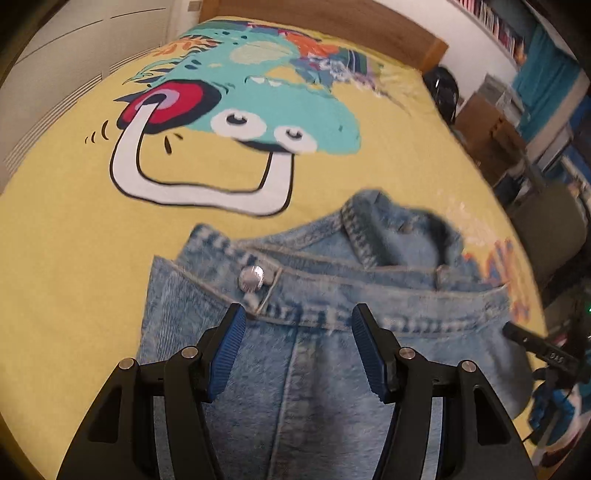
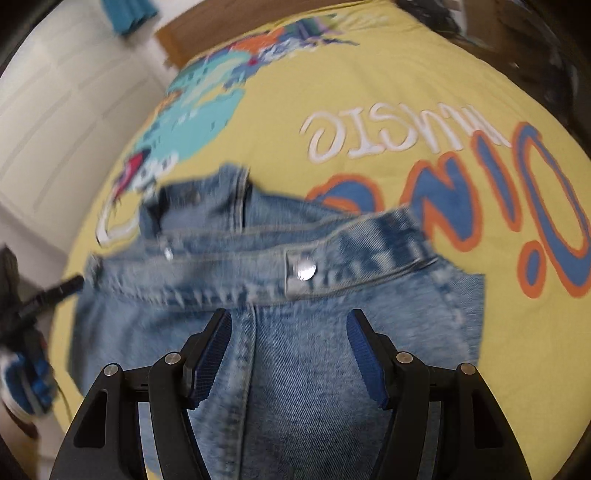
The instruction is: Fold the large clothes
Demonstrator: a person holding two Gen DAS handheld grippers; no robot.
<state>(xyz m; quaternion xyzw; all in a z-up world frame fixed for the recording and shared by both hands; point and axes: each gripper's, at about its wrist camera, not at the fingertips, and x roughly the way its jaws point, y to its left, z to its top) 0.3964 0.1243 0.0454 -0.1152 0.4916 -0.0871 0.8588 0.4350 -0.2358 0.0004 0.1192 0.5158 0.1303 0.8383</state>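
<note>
Ahead of my gripper spreads a yellow bedspread (image 1: 55, 258) with a teal cartoon (image 1: 280, 110), headboard (image 1: 332, 22) beyond, bookshelf (image 1: 495, 22) far right.

Light-blue denim garment (image 1: 332, 295), snap-buttoned band, lying flat on yellow bedspread (image 1: 74, 258)

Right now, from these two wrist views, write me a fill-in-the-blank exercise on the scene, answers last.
1. The denim garment lies on a bedspread whose main colour is ____.
2. The jaws of the left gripper stand ____, with nothing pinched between them.
3. The white lettering on the bedspread, seen upside down in the right wrist view, spells ____.
4. The snap ahead of the right gripper is made of ____.

Answers: yellow; open; MUSIC; metal
</note>
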